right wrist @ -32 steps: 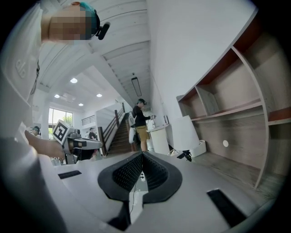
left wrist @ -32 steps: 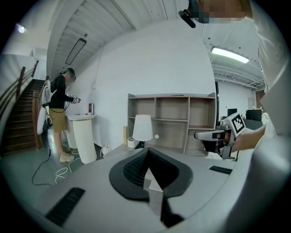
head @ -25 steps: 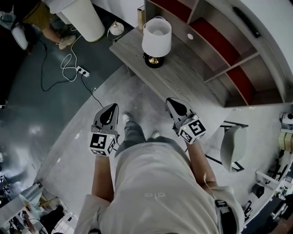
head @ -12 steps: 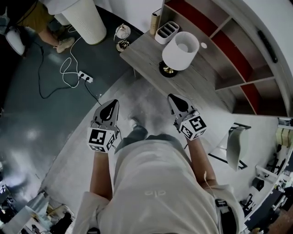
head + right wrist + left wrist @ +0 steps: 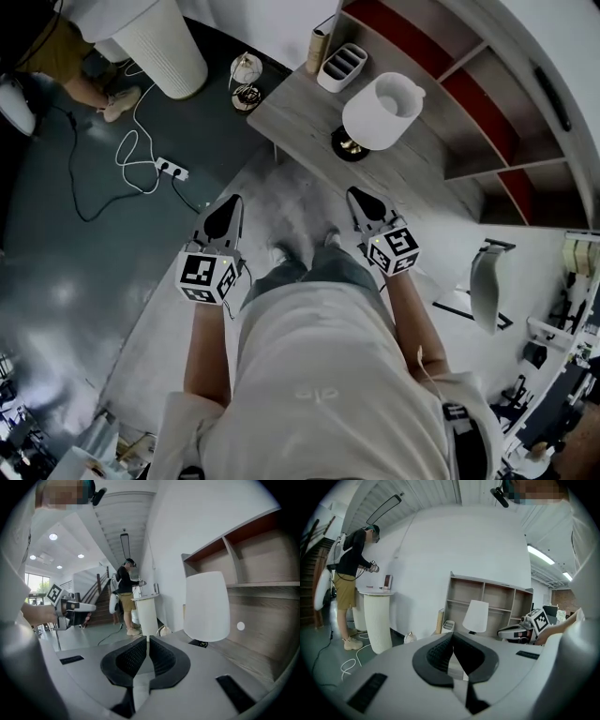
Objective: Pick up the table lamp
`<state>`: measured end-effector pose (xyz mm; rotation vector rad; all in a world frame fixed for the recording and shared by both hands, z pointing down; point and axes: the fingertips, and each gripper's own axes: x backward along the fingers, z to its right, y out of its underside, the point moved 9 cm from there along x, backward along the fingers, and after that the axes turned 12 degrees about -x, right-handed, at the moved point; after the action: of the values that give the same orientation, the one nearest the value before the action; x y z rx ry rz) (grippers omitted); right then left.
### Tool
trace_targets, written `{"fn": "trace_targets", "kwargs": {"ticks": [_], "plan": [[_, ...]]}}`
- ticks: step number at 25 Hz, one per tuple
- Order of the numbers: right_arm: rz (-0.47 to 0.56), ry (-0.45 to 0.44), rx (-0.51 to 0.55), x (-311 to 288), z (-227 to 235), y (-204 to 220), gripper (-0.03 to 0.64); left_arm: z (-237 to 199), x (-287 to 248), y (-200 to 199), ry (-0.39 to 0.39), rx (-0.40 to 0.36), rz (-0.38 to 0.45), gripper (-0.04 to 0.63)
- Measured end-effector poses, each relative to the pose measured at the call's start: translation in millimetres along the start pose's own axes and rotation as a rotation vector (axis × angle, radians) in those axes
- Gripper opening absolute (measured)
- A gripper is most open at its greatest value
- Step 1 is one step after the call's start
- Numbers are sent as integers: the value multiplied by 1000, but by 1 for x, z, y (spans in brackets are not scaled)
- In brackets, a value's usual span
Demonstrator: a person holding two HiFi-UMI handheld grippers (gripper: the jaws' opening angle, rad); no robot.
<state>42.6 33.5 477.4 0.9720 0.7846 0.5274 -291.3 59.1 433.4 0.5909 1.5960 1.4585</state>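
The table lamp (image 5: 382, 114), with a white drum shade and a dark round base with brass stem, stands upright on a grey wooden desk (image 5: 309, 108). It also shows ahead in the left gripper view, lamp (image 5: 476, 616), and close on the right in the right gripper view, lamp (image 5: 206, 606). My left gripper (image 5: 226, 212) is shut and empty, held over the floor well short of the desk. My right gripper (image 5: 360, 201) is shut and empty too, near the desk's front edge and short of the lamp's base.
A white slotted organiser (image 5: 341, 67) and a tan book (image 5: 318, 50) sit at the desk's far end. Shelving with red backs (image 5: 487, 94) rises behind it. A white ribbed pedestal (image 5: 169, 37), power strip and cable (image 5: 169, 170), a chair (image 5: 487, 286) and a person (image 5: 350, 578) are around.
The desk and lamp have drawn nearer as I walked forward; both grippers moved toward the desk, staying shut. The organiser and book came into view.
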Motion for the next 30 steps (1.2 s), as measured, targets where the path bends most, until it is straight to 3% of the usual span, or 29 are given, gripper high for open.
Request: {"fn": "trace_targets", "kwargs": {"ticks": [5,16,30], "plan": [[-17,38,-22,-1,34,3,32,11,-40,-17,65,-29,-19,17],[-31,75,-89,-13,123,5,38,29,-158,-77,102,-77,-144,23],[-48,77,-163,-21,200,12,38,58,-282,-164,199,-63,-246,202]]}}
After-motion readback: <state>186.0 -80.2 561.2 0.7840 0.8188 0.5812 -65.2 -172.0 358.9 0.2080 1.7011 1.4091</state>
